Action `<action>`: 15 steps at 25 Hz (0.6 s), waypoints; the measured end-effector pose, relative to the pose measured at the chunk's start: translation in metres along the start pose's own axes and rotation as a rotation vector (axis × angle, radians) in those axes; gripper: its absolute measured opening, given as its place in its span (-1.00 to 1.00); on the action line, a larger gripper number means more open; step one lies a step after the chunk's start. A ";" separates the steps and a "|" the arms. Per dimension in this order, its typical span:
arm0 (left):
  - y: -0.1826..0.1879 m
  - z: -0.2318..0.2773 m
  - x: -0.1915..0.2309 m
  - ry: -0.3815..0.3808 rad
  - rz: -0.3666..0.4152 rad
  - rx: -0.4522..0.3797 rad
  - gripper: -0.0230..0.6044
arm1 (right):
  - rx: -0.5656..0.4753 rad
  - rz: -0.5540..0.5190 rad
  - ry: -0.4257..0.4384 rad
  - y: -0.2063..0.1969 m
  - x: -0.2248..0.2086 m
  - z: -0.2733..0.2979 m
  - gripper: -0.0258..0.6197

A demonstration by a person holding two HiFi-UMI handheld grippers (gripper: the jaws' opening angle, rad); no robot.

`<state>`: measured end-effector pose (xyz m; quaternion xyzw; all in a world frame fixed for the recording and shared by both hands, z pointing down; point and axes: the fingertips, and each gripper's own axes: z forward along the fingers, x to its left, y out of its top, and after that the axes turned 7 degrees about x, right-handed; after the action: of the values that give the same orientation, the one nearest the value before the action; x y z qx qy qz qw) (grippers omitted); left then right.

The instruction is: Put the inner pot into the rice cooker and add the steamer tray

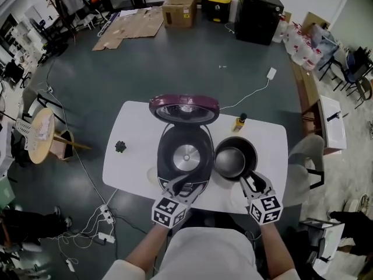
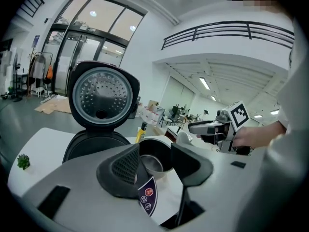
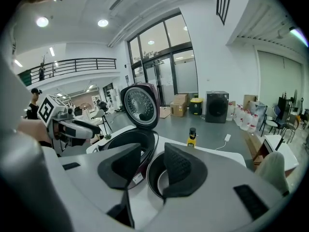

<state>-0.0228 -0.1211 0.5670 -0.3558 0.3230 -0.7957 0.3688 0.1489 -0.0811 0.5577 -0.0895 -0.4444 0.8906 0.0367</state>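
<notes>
Inner pot (image 1: 236,149) sits on the table (image 1: 134,134), just right of the open rice cooker (image 1: 185,155). Left gripper (image 1: 185,185) and right gripper (image 1: 252,184) hover at its near side, jaws released, gripping nothing. It looks like rigid, slick metal, so pinch the thin rim firmly.

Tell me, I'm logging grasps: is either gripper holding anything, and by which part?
Nothing is held. The left gripper and right gripper are both open; the pot sits beside the cooker.
</notes>
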 end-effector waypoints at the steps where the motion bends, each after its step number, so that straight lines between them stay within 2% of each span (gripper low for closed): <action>1: 0.000 0.004 -0.002 0.004 -0.002 0.002 -0.23 | 0.005 0.000 0.005 -0.002 -0.004 0.001 -0.41; 15: -0.009 0.075 -0.037 0.061 -0.105 0.033 -0.23 | 0.077 -0.042 0.081 -0.021 -0.063 0.019 -0.41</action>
<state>0.0519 -0.1055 0.6027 -0.3416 0.3017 -0.8297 0.3223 0.2065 -0.0921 0.5940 -0.1148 -0.4096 0.9018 0.0767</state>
